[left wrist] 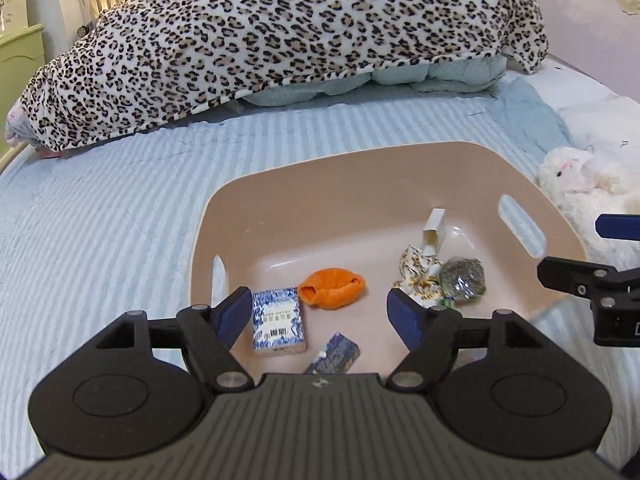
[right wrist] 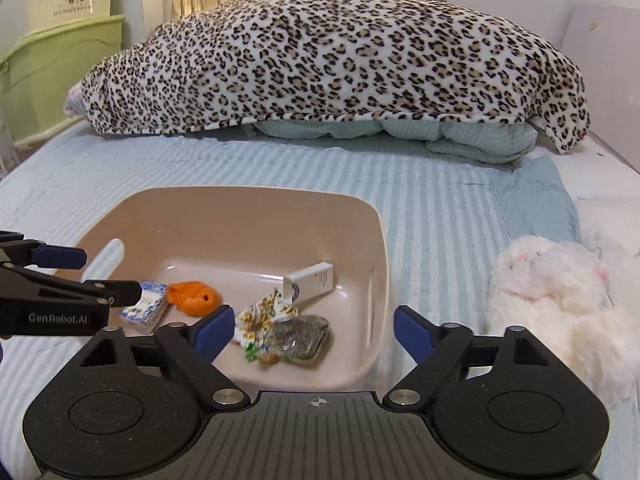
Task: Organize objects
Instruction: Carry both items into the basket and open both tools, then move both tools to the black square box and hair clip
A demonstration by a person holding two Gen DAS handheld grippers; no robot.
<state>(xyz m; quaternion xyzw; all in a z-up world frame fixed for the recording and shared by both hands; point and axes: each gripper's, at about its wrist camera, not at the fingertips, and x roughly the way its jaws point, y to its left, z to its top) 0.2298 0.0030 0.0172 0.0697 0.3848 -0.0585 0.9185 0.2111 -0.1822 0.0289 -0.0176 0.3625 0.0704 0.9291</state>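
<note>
Left gripper (left wrist: pixel 320 316): fingers spread wide, grasping nothing, poised over the near edge of the basin.
Right gripper (right wrist: pixel 314 330): fingers released and empty, straddling the basin's right-hand wall.
Basin (left wrist: pixel 360 184): beige plastic with slotted handles, resting on the bed.
Inside the basin: blue-and-white tissue pack (left wrist: pixel 278 320) lying flat at the left; orange cloth (left wrist: pixel 334 288) just beside it; dark blue packet (left wrist: pixel 334 358) near the front; floral wrapper (left wrist: pixel 418 274) touching a grey-green foil packet (left wrist: pixel 464 280); small white box (left wrist: pixel 434 230) tilted against the far side.
Bed (left wrist: pixel 120 220): blue striped cover.
Plush toy (right wrist: pixel 560 296): white, right of the basin.
Leopard blanket (right wrist: pixel 340 64): heaped at the back.
</note>
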